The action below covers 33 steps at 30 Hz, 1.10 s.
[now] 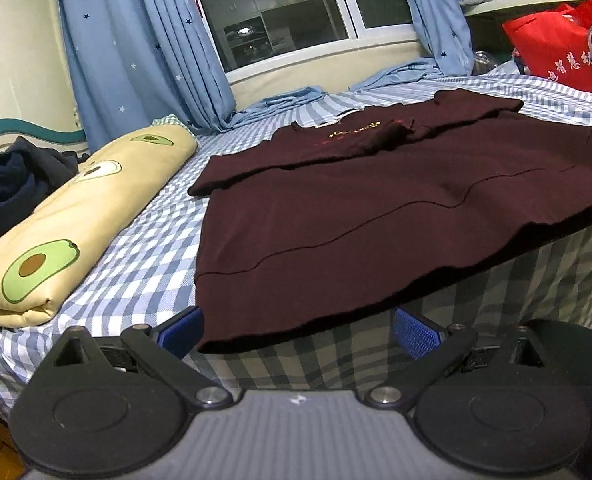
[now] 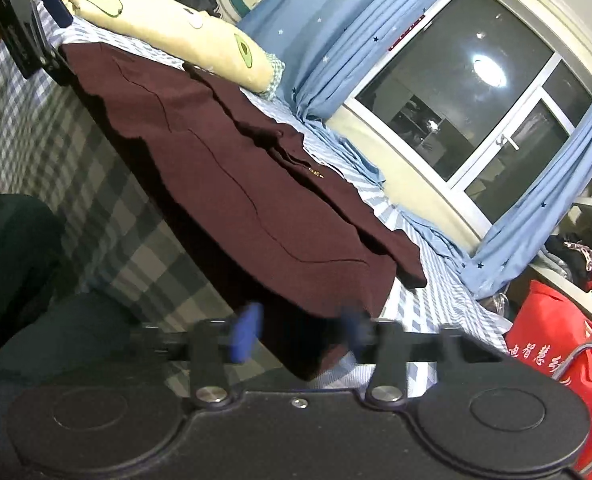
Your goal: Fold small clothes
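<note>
A dark maroon shirt [image 1: 376, 208] lies spread flat on the blue checked bed sheet [image 1: 144, 256], both sleeves folded in over the chest and its hem hanging over the bed's front edge. My left gripper [image 1: 296, 332] is wide open just below the hem's left corner, blue pads on either side, not touching the cloth. In the right wrist view the shirt [image 2: 236, 184] runs diagonally. My right gripper [image 2: 302, 332] is partly open around the hem's right corner, its blue pads blurred; the cloth hangs between them. The left gripper's body [image 2: 24, 40] shows at the far hem corner.
A rolled cream quilt with avocado prints [image 1: 72, 216] lies left of the shirt, dark clothes [image 1: 12, 176] behind it. Blue curtains [image 1: 136, 40] and a window stand behind the bed. A red bag [image 1: 564, 48] sits at the right. The bed's checked side [image 2: 76, 168] drops below the hem.
</note>
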Available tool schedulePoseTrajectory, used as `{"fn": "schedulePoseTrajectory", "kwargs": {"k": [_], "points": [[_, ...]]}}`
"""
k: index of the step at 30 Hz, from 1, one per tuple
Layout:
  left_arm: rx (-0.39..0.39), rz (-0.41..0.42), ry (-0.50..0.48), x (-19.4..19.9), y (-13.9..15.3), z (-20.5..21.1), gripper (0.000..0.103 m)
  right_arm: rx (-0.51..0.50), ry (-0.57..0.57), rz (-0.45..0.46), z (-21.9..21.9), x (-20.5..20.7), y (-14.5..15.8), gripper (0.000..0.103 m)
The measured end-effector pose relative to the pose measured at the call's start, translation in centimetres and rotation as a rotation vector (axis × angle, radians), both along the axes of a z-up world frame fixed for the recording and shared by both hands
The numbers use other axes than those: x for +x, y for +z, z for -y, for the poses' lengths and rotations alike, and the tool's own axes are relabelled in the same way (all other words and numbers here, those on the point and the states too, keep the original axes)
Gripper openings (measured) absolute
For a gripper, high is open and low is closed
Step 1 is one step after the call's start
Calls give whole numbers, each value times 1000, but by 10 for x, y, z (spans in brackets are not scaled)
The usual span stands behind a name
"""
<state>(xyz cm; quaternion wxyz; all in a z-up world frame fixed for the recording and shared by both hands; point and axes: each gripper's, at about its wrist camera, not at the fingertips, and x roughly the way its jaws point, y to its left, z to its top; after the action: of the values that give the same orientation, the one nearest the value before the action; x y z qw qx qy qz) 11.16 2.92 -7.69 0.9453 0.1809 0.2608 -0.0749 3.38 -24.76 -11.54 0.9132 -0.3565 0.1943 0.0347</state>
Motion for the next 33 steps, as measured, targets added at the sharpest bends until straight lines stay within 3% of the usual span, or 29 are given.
{"fn": "schedulePoseTrajectory", "kwargs": {"k": [6,11,13,14,15,17,20,26,33], "points": [[76,28,-22,5,-10,7,102,-94,-25,-18,9,4,-21,80],[154,49,-36,12,-20,14,102,-246,-2,5,8,31,-47,82],[185,60,-38,14,-24,16,102,-279,15,38,6,39,-51,77],[201,65,-38,15,-25,16,102,-279,24,48,5,41,-50,68],[214,70,-41,15,-27,17,102,-264,31,51,4,43,-47,52],[246,79,-55,18,-30,19,102,-193,26,49,7,44,-37,32],[310,85,-97,22,-38,26,102,-66,3,75,14,41,-15,18],[459,130,-198,24,-52,47,102,74,-22,181,16,44,35,9],[421,128,-155,30,-42,41,77,183,-50,258,24,50,70,8]]}}
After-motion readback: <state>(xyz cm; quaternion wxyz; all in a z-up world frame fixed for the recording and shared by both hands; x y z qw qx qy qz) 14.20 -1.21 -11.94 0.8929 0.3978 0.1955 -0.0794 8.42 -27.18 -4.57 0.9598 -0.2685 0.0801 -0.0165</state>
